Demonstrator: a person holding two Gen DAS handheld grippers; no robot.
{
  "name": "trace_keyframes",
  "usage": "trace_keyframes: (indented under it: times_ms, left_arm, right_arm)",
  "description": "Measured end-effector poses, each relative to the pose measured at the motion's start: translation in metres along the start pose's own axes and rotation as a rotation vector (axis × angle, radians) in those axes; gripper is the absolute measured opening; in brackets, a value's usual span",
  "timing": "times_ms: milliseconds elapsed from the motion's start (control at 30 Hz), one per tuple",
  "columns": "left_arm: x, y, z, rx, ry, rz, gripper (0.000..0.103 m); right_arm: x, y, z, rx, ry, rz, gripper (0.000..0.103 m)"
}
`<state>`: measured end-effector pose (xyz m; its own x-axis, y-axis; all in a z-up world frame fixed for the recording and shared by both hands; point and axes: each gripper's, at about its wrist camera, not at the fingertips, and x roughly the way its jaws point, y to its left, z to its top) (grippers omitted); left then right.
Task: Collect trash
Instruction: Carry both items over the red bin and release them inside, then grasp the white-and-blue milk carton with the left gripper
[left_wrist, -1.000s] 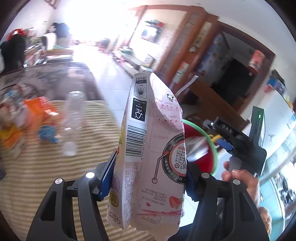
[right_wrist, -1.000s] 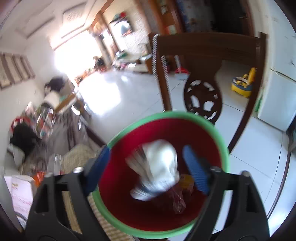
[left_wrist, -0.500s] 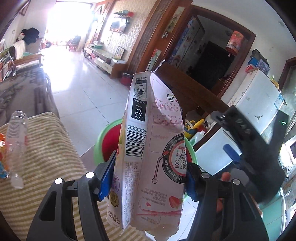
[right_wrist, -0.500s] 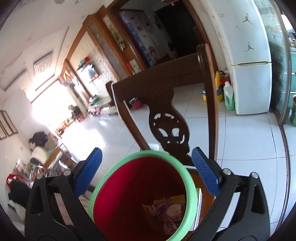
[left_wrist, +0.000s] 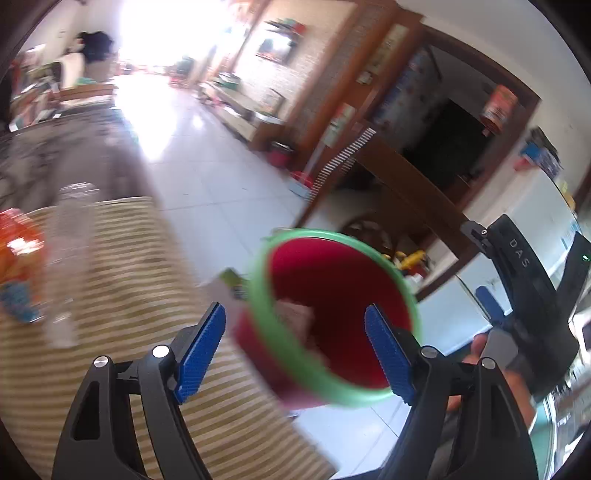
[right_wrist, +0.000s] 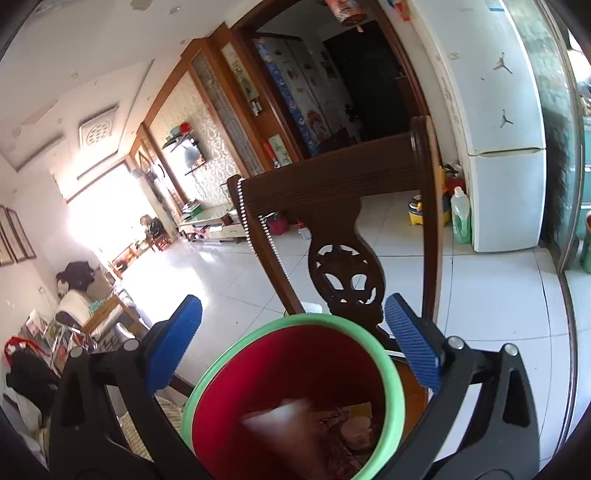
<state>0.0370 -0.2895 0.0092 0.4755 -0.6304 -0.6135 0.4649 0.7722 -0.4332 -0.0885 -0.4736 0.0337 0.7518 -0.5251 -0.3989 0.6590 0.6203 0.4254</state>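
Observation:
The pink and white drink carton (left_wrist: 293, 321) is a blur dropping into the red bin with a green rim (left_wrist: 334, 393), clear of both pads. My left gripper (left_wrist: 295, 347) hangs over the bin's near edge, its jaws opening with nothing gripped. In the right wrist view the carton (right_wrist: 280, 419) is a pale smear inside the bin (right_wrist: 392, 373), above older wrappers (right_wrist: 356, 424). My right gripper (right_wrist: 291, 332) stands wide open just above the bin's rim, empty. One of its blue fingers (left_wrist: 487, 301) shows at the right of the left wrist view, held by a hand (left_wrist: 517, 387).
A clear plastic bottle (left_wrist: 66, 258), an orange wrapper (left_wrist: 18, 251) and a blue scrap (left_wrist: 18, 302) lie on the striped tablecloth (left_wrist: 129, 295) at left. A dark wooden chair (right_wrist: 343, 229) stands right behind the bin. A white fridge (right_wrist: 506, 147) is at the right, over a tiled floor.
The left jaws have spread and let the carton go; it now falls into the bin. The right gripper has tilted up, so more of the chair and less of the bin show.

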Motion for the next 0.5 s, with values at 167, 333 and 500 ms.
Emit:
trace_keyframes:
  times_ms: [167,333,500]
  left_arm:
    - [-0.062,0.066,-0.015,-0.102,-0.077,0.136,0.074]
    - [-0.139,0.149,-0.031,-0.27,-0.17,0.333,0.074]
    - [-0.202,0.235,-0.049,-0.476,-0.223,0.553,0.074]
  right_arm:
    - [-0.002,0.027,-0.008,-0.071,0.017,0.032,0.098]
    - [-0.006,0.068,-0.024,-0.171,0.054,0.101,0.098]
    - [-0.011,0.114,-0.048,-0.288,0.118,0.191,0.098]
